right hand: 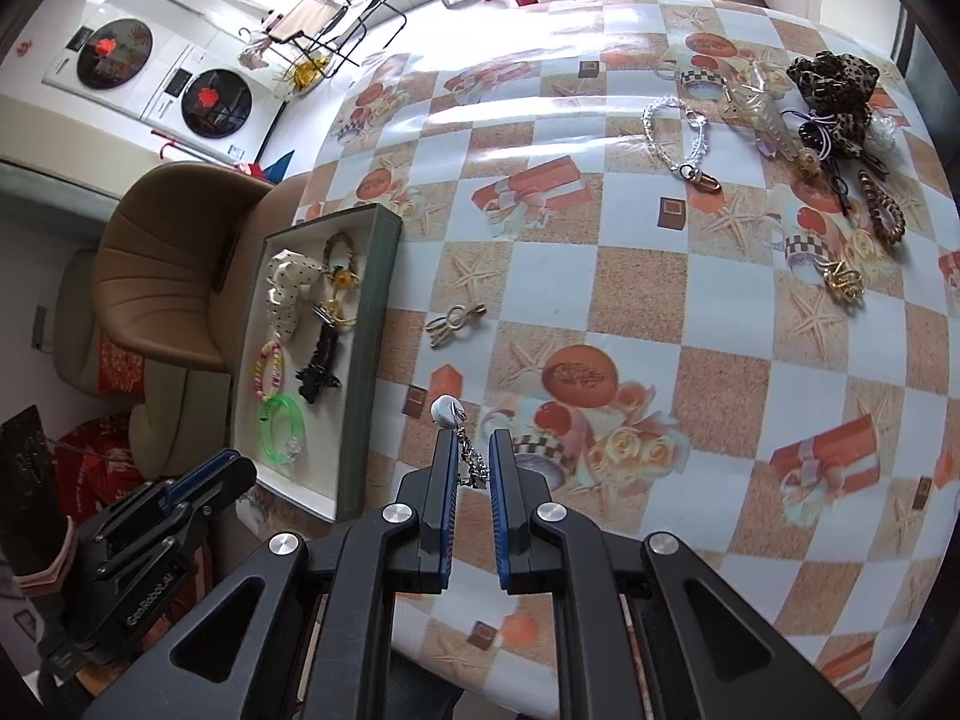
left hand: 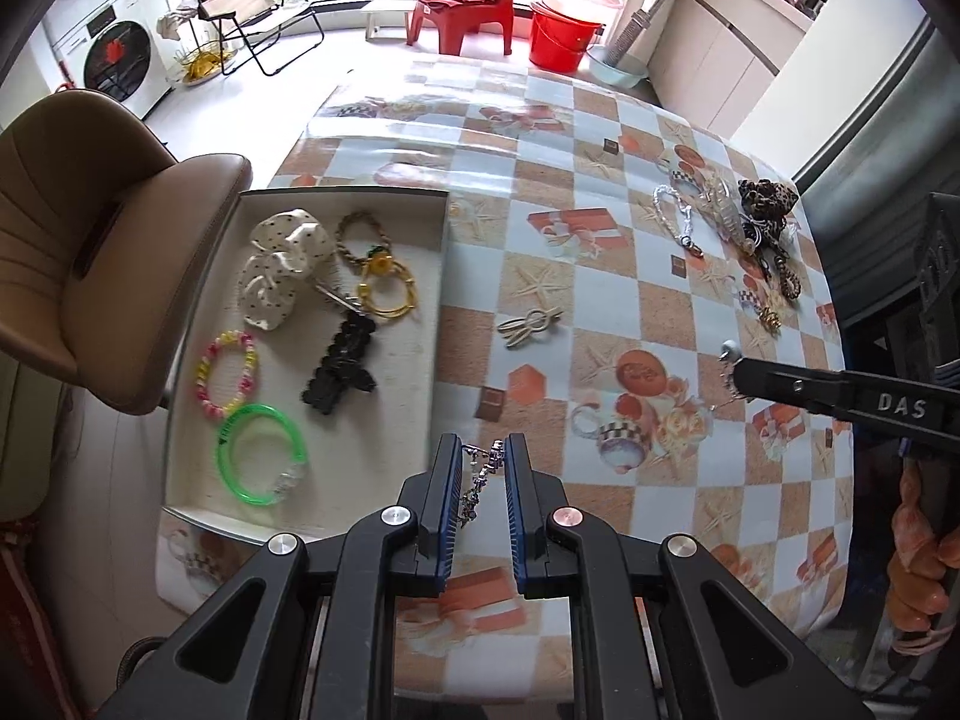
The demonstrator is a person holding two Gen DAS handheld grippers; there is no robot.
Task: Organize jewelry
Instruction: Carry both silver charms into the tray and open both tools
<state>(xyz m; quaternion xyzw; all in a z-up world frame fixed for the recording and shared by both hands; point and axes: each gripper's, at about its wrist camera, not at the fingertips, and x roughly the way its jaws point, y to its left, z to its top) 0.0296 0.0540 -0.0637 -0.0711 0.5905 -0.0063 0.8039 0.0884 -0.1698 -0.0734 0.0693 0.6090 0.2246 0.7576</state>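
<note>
Above the checkered counter (left hand: 600, 276), a silver chain (left hand: 480, 474) hangs pinched at one end by the left gripper (left hand: 483, 450) and at the other by the right gripper (right hand: 471, 450), beside the tray (left hand: 420, 360) of bracelets.

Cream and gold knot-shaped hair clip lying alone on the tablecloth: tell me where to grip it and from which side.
Probably best: come straight down from above and pinch the cream and gold knot-shaped hair clip across its central knot. It lies flat on the checked tablecloth, clear of the shallow cardboard tray, so its long loops and bar offer little to grip.
</note>
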